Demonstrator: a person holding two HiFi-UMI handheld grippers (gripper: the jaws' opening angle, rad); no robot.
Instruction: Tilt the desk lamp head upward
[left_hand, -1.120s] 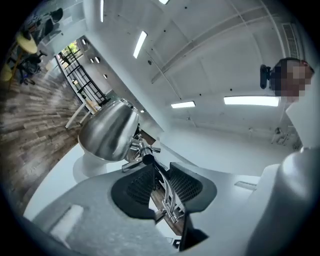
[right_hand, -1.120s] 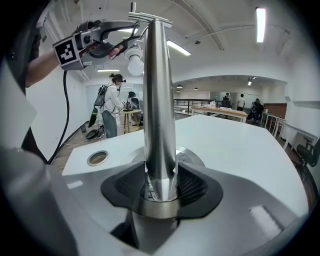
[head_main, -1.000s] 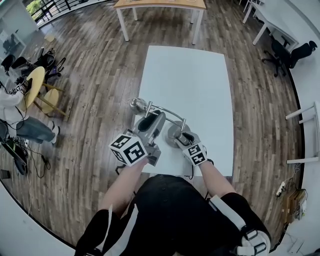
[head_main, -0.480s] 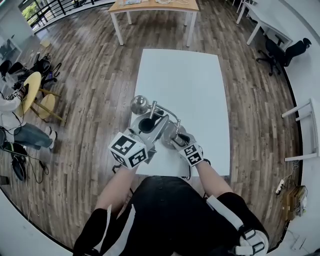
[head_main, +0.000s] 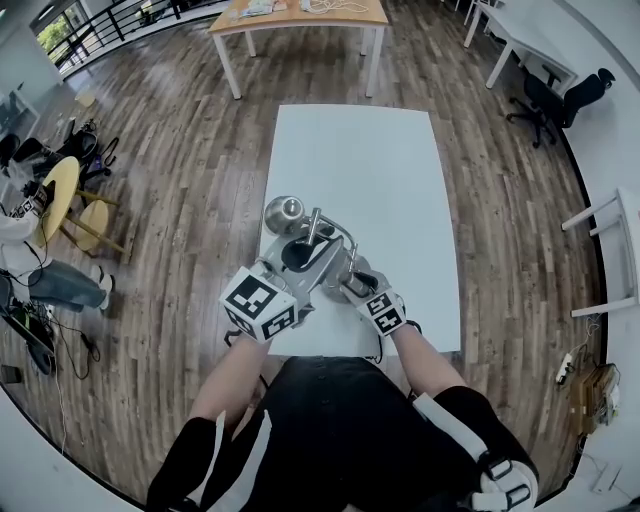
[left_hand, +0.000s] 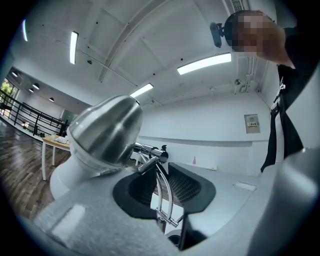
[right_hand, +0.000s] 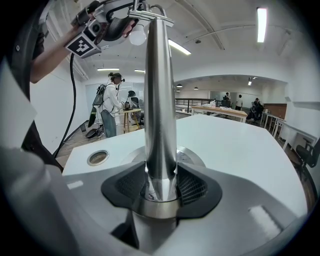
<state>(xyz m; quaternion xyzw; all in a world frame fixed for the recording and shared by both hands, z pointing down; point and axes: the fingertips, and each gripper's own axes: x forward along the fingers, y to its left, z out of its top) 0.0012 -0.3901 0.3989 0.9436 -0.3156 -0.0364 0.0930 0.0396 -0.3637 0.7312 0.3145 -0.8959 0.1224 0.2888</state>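
Observation:
A chrome desk lamp stands near the front of the white table (head_main: 380, 160). Its dome head (head_main: 284, 212) (left_hand: 102, 132) points down and to the left, on a thin twin-rod arm (left_hand: 164, 192). My left gripper (head_main: 305, 248) (left_hand: 162, 187) reaches up around that arm just behind the head. Its jaws are closing, with the rods between the pads and a little gap on each side. My right gripper (head_main: 352, 282) (right_hand: 161, 187) is shut on the lamp's upright post (right_hand: 160, 100) just above the round base (right_hand: 192, 156).
A round cable hole (right_hand: 98, 158) is set in the table's near corner. A wooden table (head_main: 300, 15) stands beyond it on the plank floor, with chairs (head_main: 70, 190) to the left. People (right_hand: 112, 102) stand in the background.
My left gripper has closed in round the lamp arm behind the head. The right gripper stays clamped on the post.

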